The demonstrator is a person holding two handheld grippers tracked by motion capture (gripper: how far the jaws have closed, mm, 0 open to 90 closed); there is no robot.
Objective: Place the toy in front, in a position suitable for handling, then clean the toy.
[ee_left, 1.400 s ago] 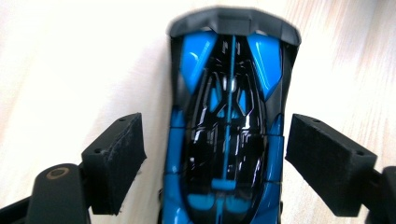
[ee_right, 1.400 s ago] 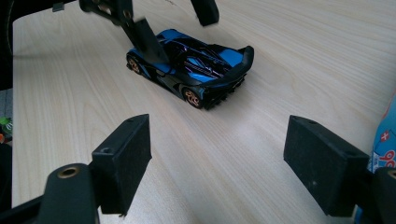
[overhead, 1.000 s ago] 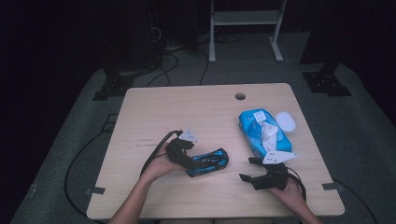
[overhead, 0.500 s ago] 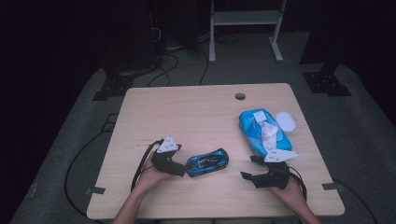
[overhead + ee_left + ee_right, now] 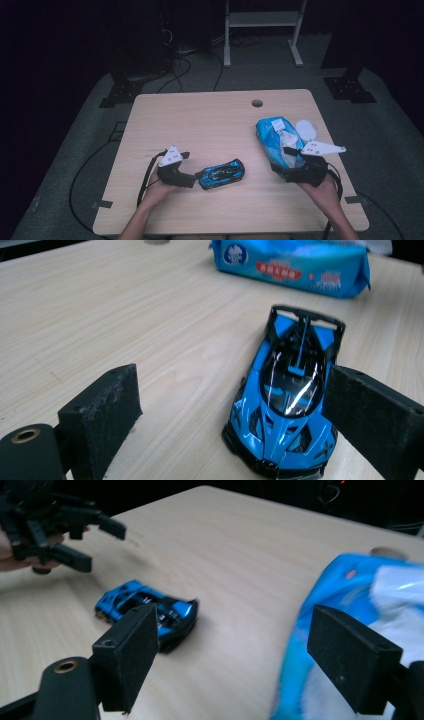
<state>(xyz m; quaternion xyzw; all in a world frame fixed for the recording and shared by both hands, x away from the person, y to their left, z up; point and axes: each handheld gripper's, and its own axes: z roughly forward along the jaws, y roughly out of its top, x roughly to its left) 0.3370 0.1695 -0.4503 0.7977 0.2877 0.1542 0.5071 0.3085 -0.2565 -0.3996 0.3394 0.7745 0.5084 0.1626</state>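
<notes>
A blue toy car [image 5: 222, 173] lies on the wooden table [image 5: 200, 120] near its front edge. In the left gripper view the car [image 5: 285, 400] points its nose at the camera. My left gripper [image 5: 196, 176] is at the car's left end. Its jaws have just been opening and stand open [image 5: 235, 385], with the car between them, close to the right one. A blue pack of wipes [image 5: 275, 137] lies at the right. My right gripper [image 5: 283, 162] hovers open at the pack's near end, and the pack [image 5: 320, 630] sits by its right jaw [image 5: 237, 630].
A white round lid [image 5: 306, 129] rests beside the pack near the table's right edge. A cable hole [image 5: 257, 103] sits near the far edge. Cables and a white stand [image 5: 262, 20] are on the floor beyond the table.
My left gripper has drawn back to the left, off the car, which stays where it was. My right gripper has lifted and moved toward the wipes pack.
</notes>
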